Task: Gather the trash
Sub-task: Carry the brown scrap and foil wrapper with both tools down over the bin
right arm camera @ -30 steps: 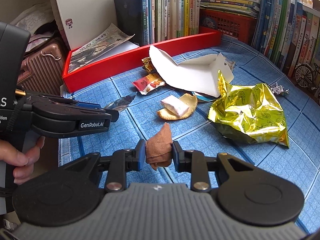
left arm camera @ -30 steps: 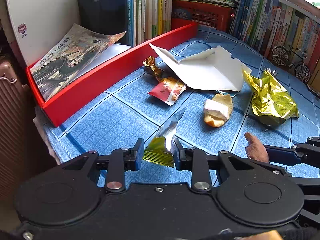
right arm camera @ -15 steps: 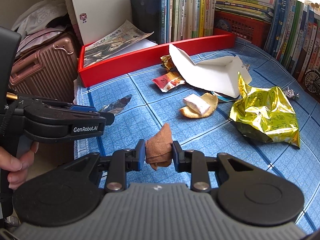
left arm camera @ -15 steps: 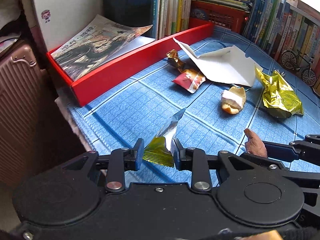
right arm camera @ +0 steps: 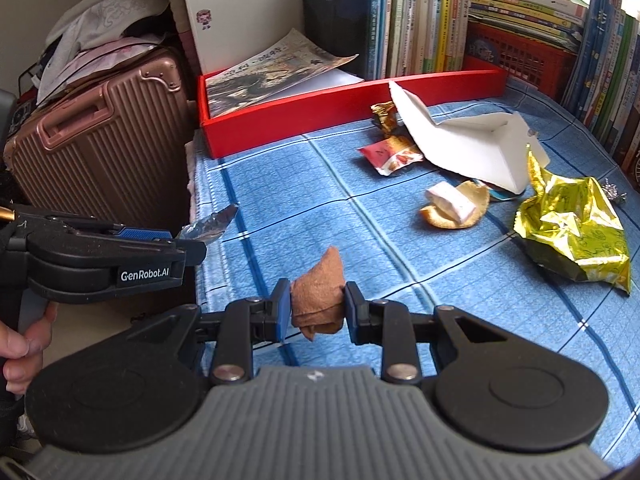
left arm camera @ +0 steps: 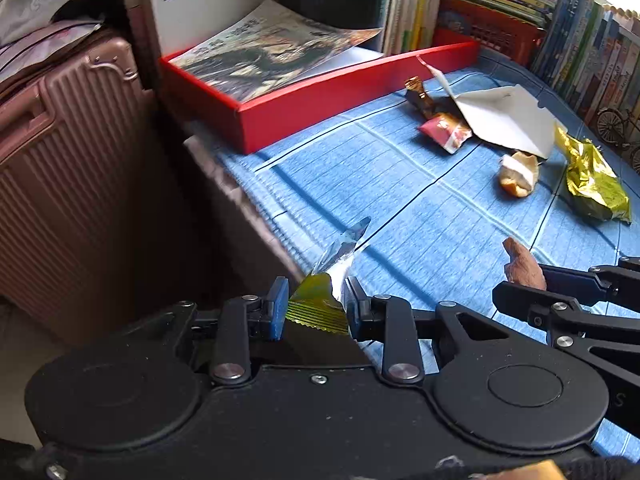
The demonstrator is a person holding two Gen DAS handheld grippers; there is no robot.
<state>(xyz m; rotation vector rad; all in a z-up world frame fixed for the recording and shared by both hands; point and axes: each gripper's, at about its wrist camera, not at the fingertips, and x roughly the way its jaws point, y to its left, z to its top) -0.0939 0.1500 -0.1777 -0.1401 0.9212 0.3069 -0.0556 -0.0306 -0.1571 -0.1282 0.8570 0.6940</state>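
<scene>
Both grippers have slid toward the table's left edge (right arm camera: 208,184), left gripper (left arm camera: 316,308) pinching a foil wrapper (left arm camera: 320,304), right gripper (right arm camera: 316,308) pinching a brown wad (right arm camera: 318,296).

The left claw (left arm camera: 316,306) was black, with blue pads on its fingers (left arm camera: 278,307) and shiny round screws on its arms. Its side said "GenRobot.AI" in white letters. The right claw (right arm camera: 316,307) looked the same, but its body had a grey ribbed cover. A bare hand (right arm camera: 18,350) gripped the left handle.
</scene>
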